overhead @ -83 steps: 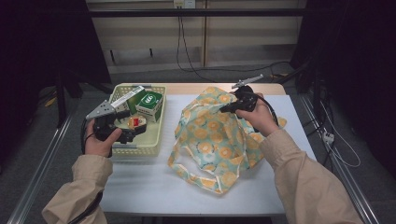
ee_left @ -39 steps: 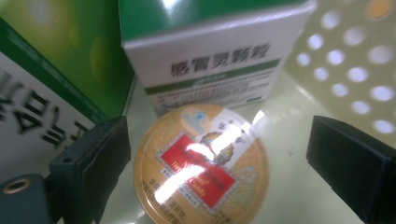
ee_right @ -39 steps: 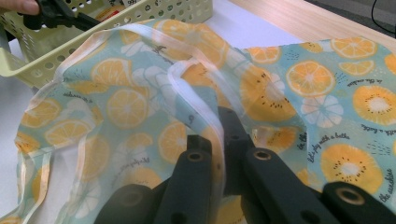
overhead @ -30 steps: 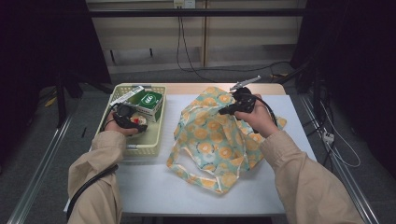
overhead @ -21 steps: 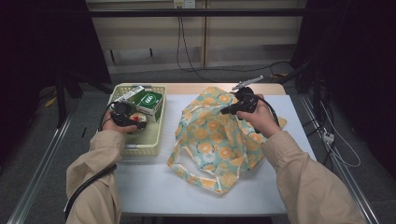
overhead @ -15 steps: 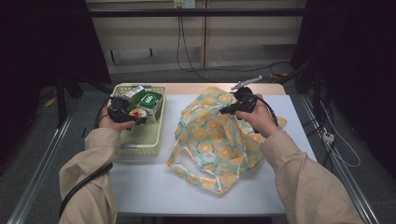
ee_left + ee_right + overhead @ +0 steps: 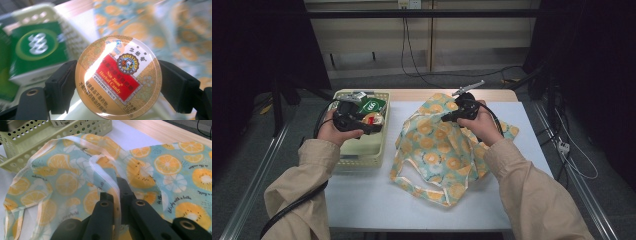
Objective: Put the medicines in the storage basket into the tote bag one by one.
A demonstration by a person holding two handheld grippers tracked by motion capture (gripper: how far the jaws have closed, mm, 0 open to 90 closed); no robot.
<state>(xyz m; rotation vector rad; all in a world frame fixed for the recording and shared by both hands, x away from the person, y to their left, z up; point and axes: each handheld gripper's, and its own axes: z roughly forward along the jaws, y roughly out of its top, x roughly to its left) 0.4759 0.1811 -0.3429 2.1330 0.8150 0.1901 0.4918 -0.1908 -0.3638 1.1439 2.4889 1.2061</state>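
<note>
A round gold and red herbal candy tin (image 7: 118, 78) sits clamped between the black jaws of my left gripper (image 7: 371, 121), lifted over the pale green basket (image 7: 360, 150). The tin (image 7: 373, 119) shows red beside the green box (image 7: 370, 105). My right gripper (image 7: 448, 118) is shut on the white-trimmed edge (image 7: 110, 178) of the orange-print cloth bag (image 7: 442, 145), holding that edge raised above the table. In the right gripper view the bag (image 7: 175, 170) spreads out to both sides of the jaws.
The basket (image 7: 50, 140) stands left of the bag and holds a green box (image 7: 37, 47) and another package. A white table top (image 7: 362, 195) lies under both. Cables trail from each gripper; a wooden strip (image 7: 412, 95) runs along the table's far edge.
My left gripper reached into the basket, shut on the candy tin and lifted it, moving right toward the bag. The right gripper has stayed in place, holding the bag edge.
</note>
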